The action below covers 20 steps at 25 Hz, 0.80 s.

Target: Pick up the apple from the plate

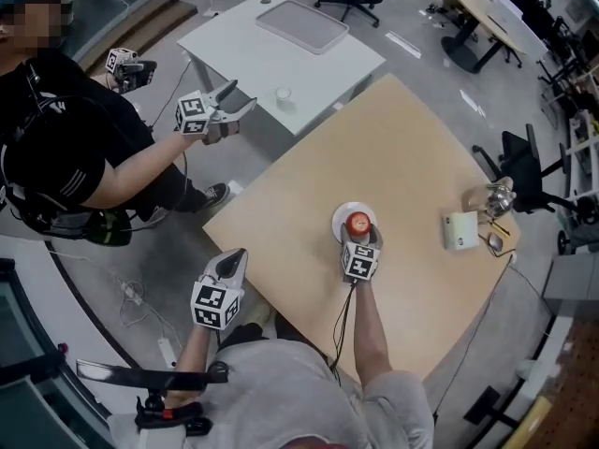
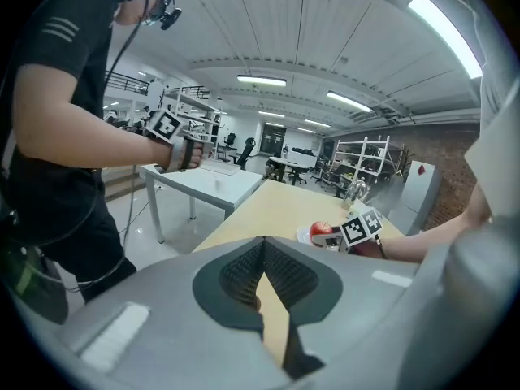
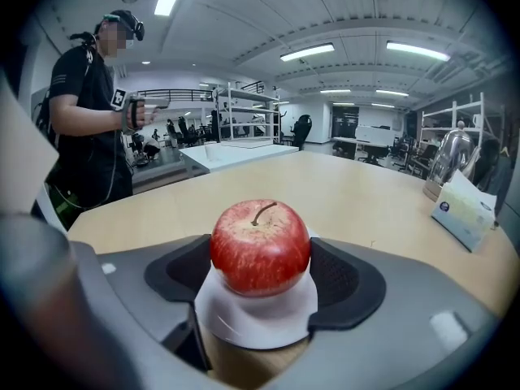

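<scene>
Near the middle of the wooden table (image 1: 412, 138) a white plate (image 1: 338, 216) carries a red apple (image 1: 357, 223), which stands upright with its stem up. The right gripper (image 1: 358, 235) reaches in from the near edge, tilted downward. Its jaws stand wide apart, one on each side of the apple. In the right gripper view the dark pads (image 3: 351, 281) flank the fruit closely and part of the plate lies between them. The apple rests on the plate and is not lifted. I cannot tell whether either pad touches its skin.

The left gripper (image 1: 240, 254) is off the table, just outside the near edge toward the left corner, above the grey floor (image 1: 140, 269). Its jaws are closed tip to tip with nothing between them. Through the narrow gap below the tips only the table top shows.

Toward the right corner a tissue box (image 1: 460, 230) lies flat, and a glass jug (image 1: 496, 197) stands just beyond it, nearer the edge.

Beyond the left corner a second person (image 1: 65, 148) in black stands on the floor with a marker-cubed gripper in each hand. A white table (image 1: 234, 45) stands past the far edge of the wooden one, with a grey tray (image 1: 301, 24) and a small cup (image 1: 284, 94) on it.
</scene>
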Available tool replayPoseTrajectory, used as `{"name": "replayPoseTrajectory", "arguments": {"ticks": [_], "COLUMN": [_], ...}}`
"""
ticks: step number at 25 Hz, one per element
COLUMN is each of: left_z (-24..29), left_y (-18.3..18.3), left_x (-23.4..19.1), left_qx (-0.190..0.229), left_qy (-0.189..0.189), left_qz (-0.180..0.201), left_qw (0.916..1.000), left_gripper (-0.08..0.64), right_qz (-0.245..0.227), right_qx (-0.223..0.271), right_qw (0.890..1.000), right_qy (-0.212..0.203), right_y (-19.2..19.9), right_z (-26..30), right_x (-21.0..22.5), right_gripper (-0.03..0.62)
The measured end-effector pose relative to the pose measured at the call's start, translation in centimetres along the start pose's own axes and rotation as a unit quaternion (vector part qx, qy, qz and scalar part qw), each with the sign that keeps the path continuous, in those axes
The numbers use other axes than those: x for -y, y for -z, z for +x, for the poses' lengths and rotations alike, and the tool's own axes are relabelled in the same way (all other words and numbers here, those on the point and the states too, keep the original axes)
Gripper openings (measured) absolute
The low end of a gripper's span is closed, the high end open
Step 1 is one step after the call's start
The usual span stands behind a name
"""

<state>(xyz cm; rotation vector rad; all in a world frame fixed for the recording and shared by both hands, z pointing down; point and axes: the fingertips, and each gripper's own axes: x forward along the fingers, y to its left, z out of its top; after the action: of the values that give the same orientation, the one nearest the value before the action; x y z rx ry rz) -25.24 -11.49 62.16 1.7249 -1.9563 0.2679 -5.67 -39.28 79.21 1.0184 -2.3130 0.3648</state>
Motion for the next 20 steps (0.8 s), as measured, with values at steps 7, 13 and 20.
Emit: {"name": "replayPoseTrajectory", "arguments": {"ticks": [7,13,20], "left_z": [0.0,0.0,-0.2], "left_y": [0.1,0.4,0.5], "left_x": [0.2,0.3,0.3], "left_qx": [-0.001,-0.001,0.002], "left_qy": [0.003,0.004,0.006], "left_qz": [0.002,0.003,0.006], "left_qw": [1.0,1.0,1.0], "left_gripper": [0.019,0.02,0.02], "right_qz": [-0.007,-0.009,-0.006], "right_qx": [-0.016,-0.014,0.0], "right_qw": [1.0,1.0,1.0], "right_qy": [-0.005,-0.013,-0.016], "right_y": [0.3,0.1,-0.6], "right_z": [-0.2,0.2,-0.1], "right_x": [0.1,0.0,-0.4], "right_gripper": [0.382,0.38,0.379]}}
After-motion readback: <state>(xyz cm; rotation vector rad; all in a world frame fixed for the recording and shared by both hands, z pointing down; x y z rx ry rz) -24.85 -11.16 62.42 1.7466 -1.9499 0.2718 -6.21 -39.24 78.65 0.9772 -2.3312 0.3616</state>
